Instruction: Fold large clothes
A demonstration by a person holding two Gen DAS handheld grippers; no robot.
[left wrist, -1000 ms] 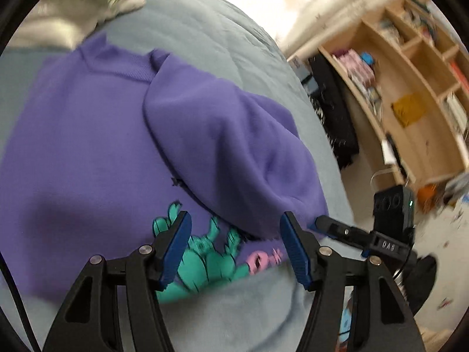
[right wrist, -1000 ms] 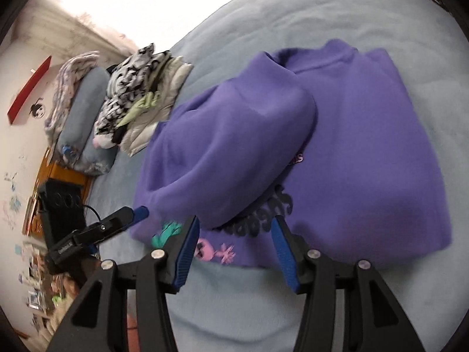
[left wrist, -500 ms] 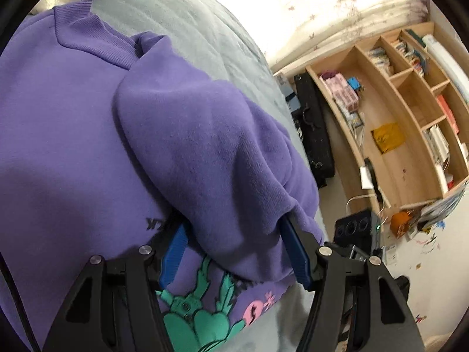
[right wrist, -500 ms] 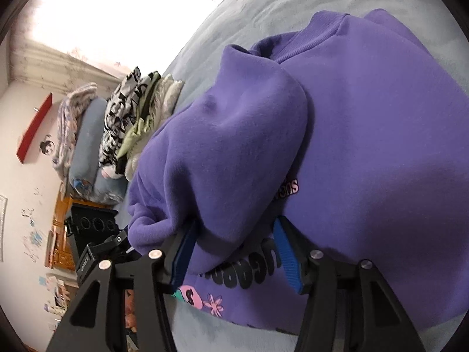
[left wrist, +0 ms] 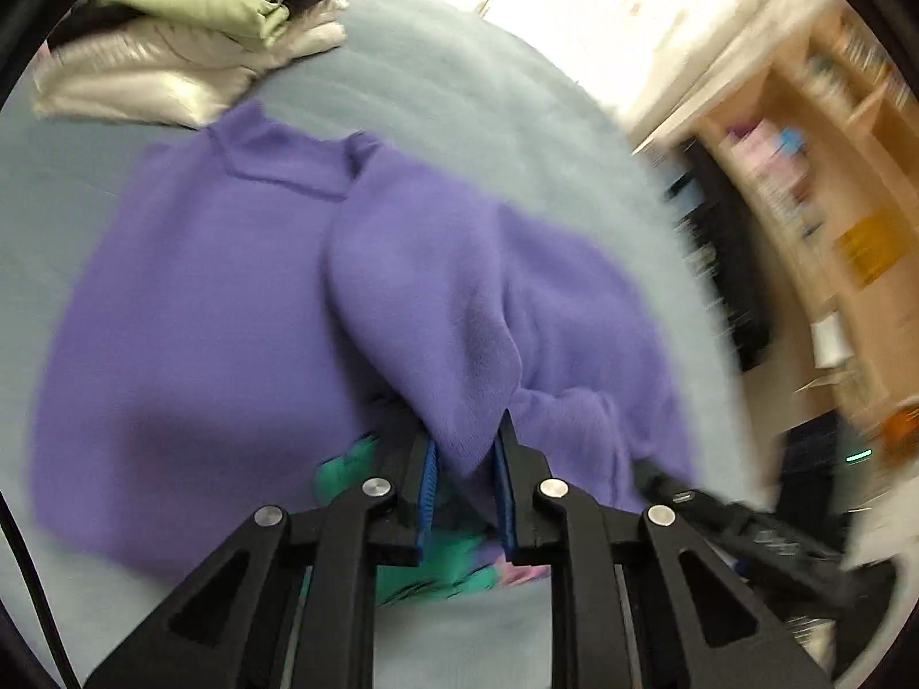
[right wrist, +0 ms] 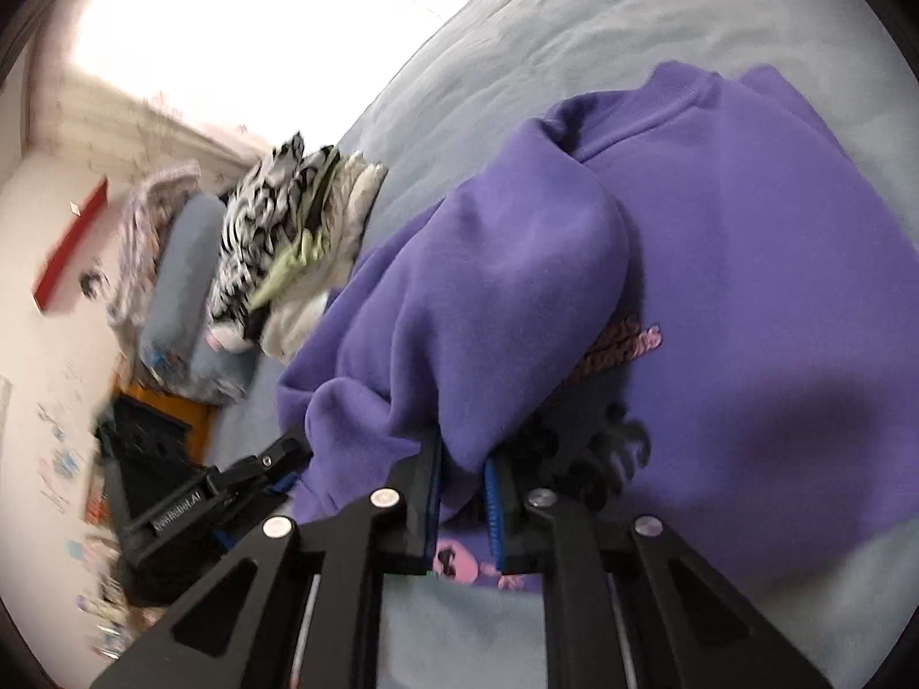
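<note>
You are working over a wide bed (left wrist: 517, 132) with a pale blue-grey cover, and it fills most of both views. On it lies one purple sweatshirt (left wrist: 189, 310), the largest thing on the cover, spread flat with its collar pointing away from you and a sleeve-side fold bunched up over the chest. A green and pink print (left wrist: 436, 568) shows at the near hem, partly hidden by that fold.

Behind the collar sits one pile of folded clothes (left wrist: 189, 28) — black-and-white patterned cloth on top, a light green piece under it, a shiny cream one at the bottom. It lies just beside the sweatshirt's shoulder. In the right wrist view, one blue-grey pillow (right wrist: 184, 264) lies past that pile.

Off the bed's edge stands one wooden shelf unit (left wrist: 833, 184), blurred, its contents too smeared to count. A dark bag or case (left wrist: 718, 287) leans between it and the bed.

Your left claw (left wrist: 465, 482) is closing, and its blue pads (left wrist: 428, 476) already pinch the raised purple fold near the hem. Your right claw (right wrist: 462, 488) is closing too, clamped on the same bunched fold from the other side. Each claw shows in the other's view, just beside the fabric. The lifted fold blocks your sight of the print and of the cloth under it.
</note>
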